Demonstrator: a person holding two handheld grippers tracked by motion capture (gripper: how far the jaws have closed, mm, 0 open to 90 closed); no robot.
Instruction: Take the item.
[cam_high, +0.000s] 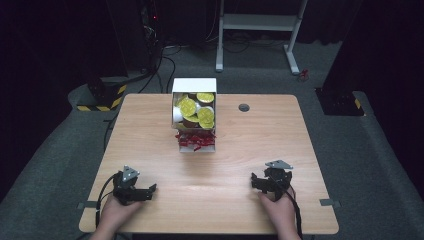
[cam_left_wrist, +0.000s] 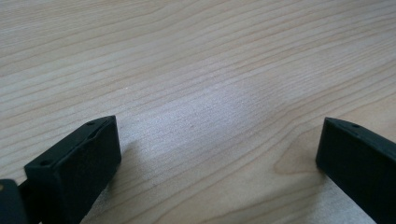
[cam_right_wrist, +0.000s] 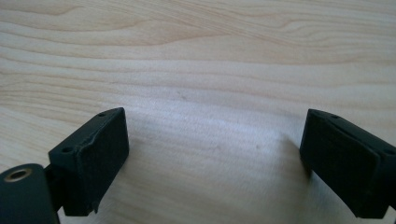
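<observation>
We hold the left gripper (cam_high: 134, 189) and the right gripper (cam_high: 269, 181) low over the near edge of the table (cam_high: 150, 130), jaws spread wide and grasping nothing, with bare wood between them in both gripper views; the white box (cam_high: 194, 86) of yellow-lidded cups (cam_high: 188, 106) sits well apart at the far middle, red shredded paper (cam_high: 196, 140) at its near end; we judge the reach comes first; we should travel forward with jaws released, come in above one cup, and clench across its lid rim only, clear of its neighbours and the box wall.
</observation>
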